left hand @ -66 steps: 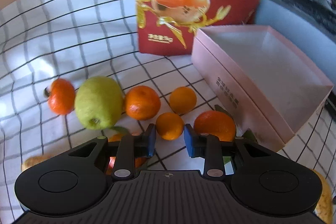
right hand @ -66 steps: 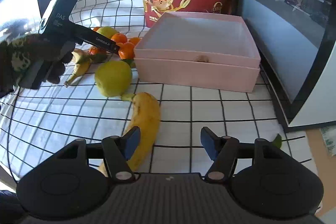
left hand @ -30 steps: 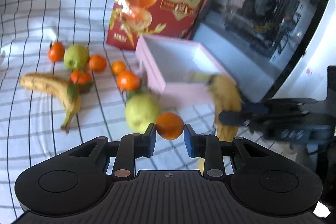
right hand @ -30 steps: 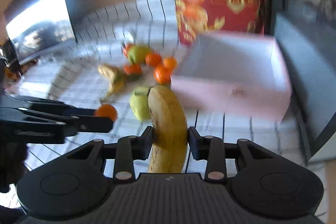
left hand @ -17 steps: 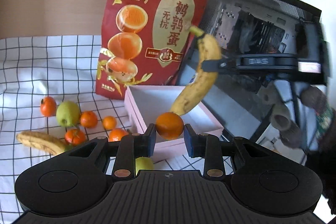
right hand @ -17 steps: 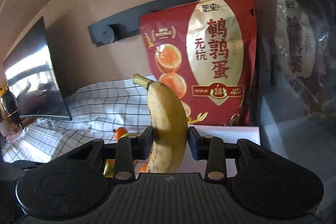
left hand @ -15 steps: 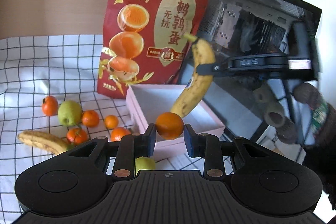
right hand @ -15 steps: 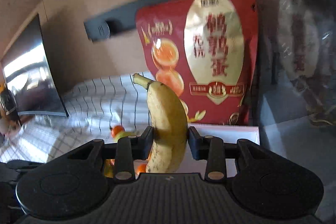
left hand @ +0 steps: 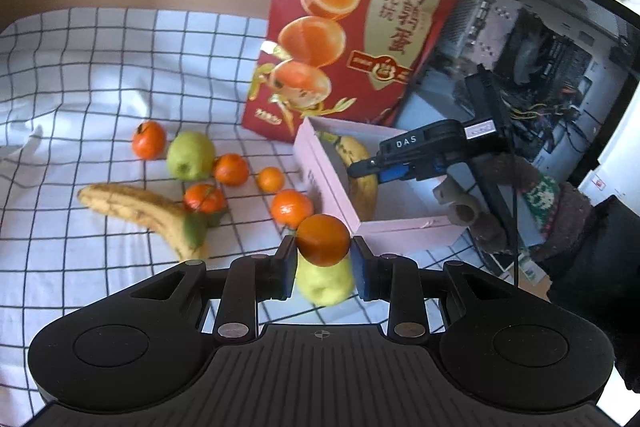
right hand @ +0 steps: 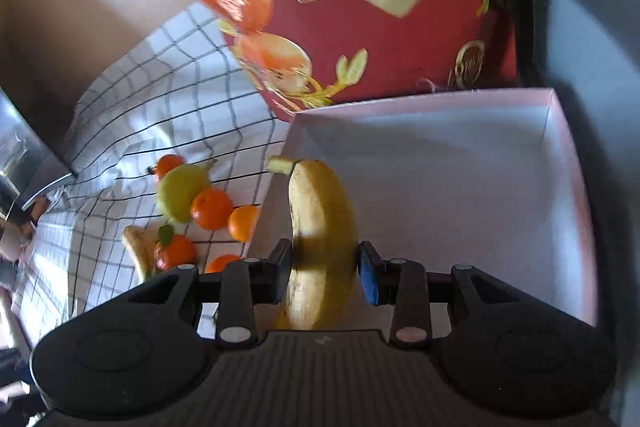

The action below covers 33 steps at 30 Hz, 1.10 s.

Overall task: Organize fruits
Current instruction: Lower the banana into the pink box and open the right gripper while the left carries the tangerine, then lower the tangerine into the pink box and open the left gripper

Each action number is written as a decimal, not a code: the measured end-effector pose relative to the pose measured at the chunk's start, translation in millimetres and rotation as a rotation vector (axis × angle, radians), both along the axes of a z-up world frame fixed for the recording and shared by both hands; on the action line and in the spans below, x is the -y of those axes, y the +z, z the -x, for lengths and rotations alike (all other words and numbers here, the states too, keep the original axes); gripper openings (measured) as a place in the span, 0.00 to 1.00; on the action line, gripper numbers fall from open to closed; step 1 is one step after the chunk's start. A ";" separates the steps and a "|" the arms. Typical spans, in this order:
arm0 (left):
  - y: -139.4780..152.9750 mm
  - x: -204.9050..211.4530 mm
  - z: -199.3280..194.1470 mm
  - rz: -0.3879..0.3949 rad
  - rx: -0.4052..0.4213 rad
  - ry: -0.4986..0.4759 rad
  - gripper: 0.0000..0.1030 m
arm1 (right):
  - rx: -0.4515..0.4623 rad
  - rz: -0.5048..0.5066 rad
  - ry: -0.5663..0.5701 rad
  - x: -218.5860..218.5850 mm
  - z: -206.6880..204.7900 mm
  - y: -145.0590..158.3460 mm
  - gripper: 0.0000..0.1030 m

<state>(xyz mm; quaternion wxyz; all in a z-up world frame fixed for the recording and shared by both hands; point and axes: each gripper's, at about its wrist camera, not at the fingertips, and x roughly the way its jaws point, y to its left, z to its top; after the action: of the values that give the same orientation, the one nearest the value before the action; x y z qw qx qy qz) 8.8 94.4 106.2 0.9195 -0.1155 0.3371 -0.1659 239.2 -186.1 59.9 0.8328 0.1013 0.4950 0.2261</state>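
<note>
- Left tool point(left hand: 323, 261) is clamped on a small orange point(left hand: 322, 239), held in the air near the pink box point(left hand: 404, 227) — above a green apple point(left hand: 325, 281) on the checked cloth point(left hand: 120, 75).
- Right tool point(right hand: 325, 273) grips a banana point(right hand: 320, 227) inside the box, stem toward the red bag point(right hand: 360, 7).
- Loose fruit lies left of the box — a second banana point(left hand: 140, 211) among it.

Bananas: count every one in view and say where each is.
2. One banana is held by the right gripper over the pink box; the spotted banana lies on the checked cloth. More may be hidden.
</note>
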 end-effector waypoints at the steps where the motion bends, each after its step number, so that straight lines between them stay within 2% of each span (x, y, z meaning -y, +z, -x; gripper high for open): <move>1: -1.4 -1.9 -0.9 0.003 -0.005 0.004 0.32 | -0.014 -0.007 -0.006 -1.6 -5.0 -5.0 0.34; 5: -9.1 -2.7 -11.8 0.010 -0.031 -0.005 0.32 | -0.041 -0.029 -0.019 -3.9 -14.2 -19.4 0.35; 8: -14.8 6.3 -26.0 -0.006 -0.050 -0.034 0.32 | -0.054 -0.042 -0.038 0.0 -18.2 -26.2 0.40; 9: -15.9 10.2 -30.5 -0.010 -0.054 -0.042 0.32 | -0.053 -0.049 -0.048 4.1 -17.5 -26.5 0.44; 14: -15.8 33.4 -55.2 -0.027 -0.058 -0.107 0.32 | 0.002 -0.145 -0.074 23.7 -4.5 -13.7 0.44; 18: -7.9 58.5 -88.5 -0.109 -0.039 -0.169 0.32 | 0.148 -0.054 -0.112 30.1 32.9 17.4 0.45; 21: -2.5 69.9 -127.4 -0.138 -0.061 -0.158 0.32 | 0.232 -0.009 -0.120 39.6 74.4 31.6 0.49; 24: -6.4 74.4 -169.9 -0.101 -0.128 -0.126 0.32 | 0.255 0.012 -0.114 48.2 106.3 31.9 0.49; 27: -14.1 71.0 -193.3 -0.039 -0.168 -0.075 0.32 | 0.260 0.051 -0.106 49.8 127.5 27.6 0.49; 30: -16.3 65.5 -194.4 0.010 -0.169 -0.063 0.32 | 0.295 0.117 -0.090 47.3 148.0 25.5 0.49; 33: -13.6 59.4 -180.2 0.006 -0.135 -0.050 0.32 | 0.329 0.173 -0.081 44.7 164.0 24.0 0.51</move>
<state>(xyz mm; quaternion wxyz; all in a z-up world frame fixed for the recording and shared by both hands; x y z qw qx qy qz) 189.0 35.0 92.6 0.8899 -0.1208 0.4008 -0.1814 75.2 -230.8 83.9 0.9165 0.0108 0.3652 0.1627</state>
